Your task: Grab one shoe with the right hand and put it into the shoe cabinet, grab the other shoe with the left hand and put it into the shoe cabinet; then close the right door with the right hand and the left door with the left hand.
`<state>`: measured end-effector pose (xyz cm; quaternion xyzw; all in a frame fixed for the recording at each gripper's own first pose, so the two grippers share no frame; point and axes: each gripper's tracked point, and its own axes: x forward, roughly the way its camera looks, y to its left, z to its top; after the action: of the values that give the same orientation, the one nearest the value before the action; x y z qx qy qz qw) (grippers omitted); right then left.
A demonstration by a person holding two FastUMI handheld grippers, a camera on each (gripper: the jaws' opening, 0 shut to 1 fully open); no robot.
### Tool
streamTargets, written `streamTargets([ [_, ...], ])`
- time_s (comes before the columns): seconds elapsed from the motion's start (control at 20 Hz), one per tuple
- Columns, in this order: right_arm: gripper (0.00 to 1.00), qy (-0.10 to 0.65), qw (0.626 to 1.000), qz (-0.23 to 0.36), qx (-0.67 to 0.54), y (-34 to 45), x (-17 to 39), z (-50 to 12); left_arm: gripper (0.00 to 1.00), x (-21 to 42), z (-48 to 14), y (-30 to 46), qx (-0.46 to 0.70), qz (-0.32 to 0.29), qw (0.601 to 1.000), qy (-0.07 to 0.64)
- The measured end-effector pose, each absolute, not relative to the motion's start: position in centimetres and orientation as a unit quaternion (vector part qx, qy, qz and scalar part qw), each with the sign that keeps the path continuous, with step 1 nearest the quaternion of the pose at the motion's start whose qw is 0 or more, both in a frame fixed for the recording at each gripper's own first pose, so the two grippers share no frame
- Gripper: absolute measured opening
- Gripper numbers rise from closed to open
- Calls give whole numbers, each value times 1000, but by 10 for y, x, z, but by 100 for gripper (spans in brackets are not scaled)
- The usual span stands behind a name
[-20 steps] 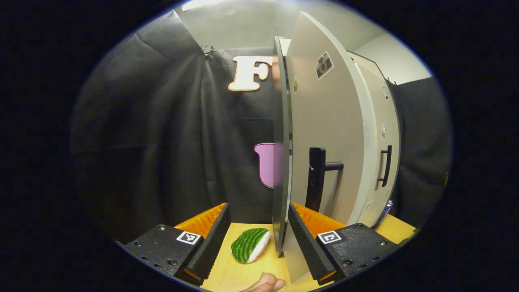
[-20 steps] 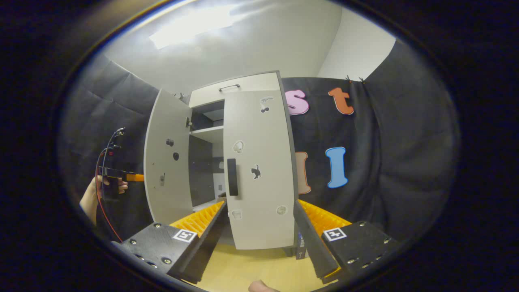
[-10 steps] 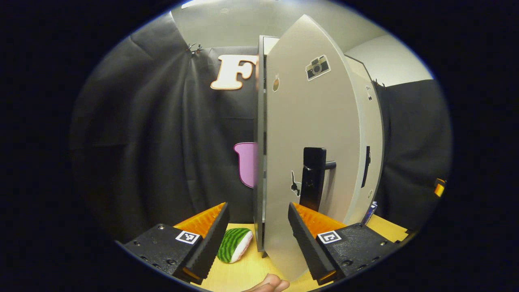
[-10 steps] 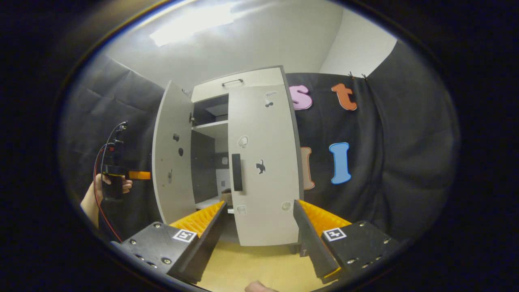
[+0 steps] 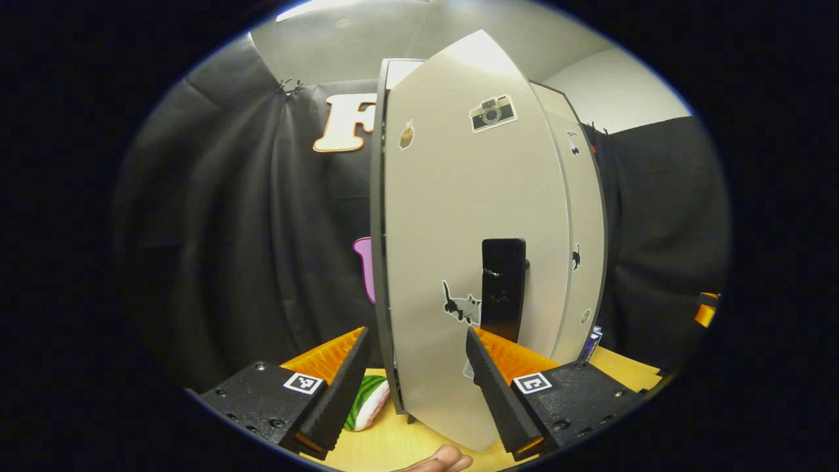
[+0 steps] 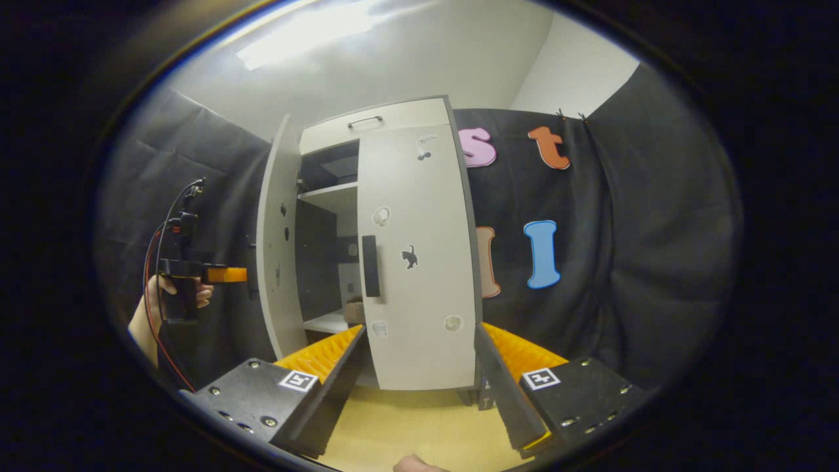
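bright ceiling light (image 6: 308, 33) glares overhead, the cabinet door (image 5: 472, 216) bows with fisheye distortion, and focus stays sharp.

So there's a light wooden table (image 5: 387, 449) under everything. The shoe cabinet (image 6: 419, 262) stands right on it, just ahead of both tongs. Beside the cabinet's foot, tucked behind the left finger of the left gripper (image 5: 416, 387), lies a green striped, watermelon-looking thing (image 5: 364, 410). In the right gripper view the bare tabletop (image 6: 406, 432) runs between the fingers up to the cabinet's base.
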<state>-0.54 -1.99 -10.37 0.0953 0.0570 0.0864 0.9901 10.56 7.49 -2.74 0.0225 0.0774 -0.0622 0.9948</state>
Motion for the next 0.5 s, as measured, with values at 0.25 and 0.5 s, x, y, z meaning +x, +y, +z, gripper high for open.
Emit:
streamTargets([
  [0.25,98,55,990,63,111,-41,1,-108,92,114,-41,30,41,-88,991,97],
  [0.5,98,65,990,53,110,-51,6,-117,97,100,-39,10,30,-76,993,83],
])
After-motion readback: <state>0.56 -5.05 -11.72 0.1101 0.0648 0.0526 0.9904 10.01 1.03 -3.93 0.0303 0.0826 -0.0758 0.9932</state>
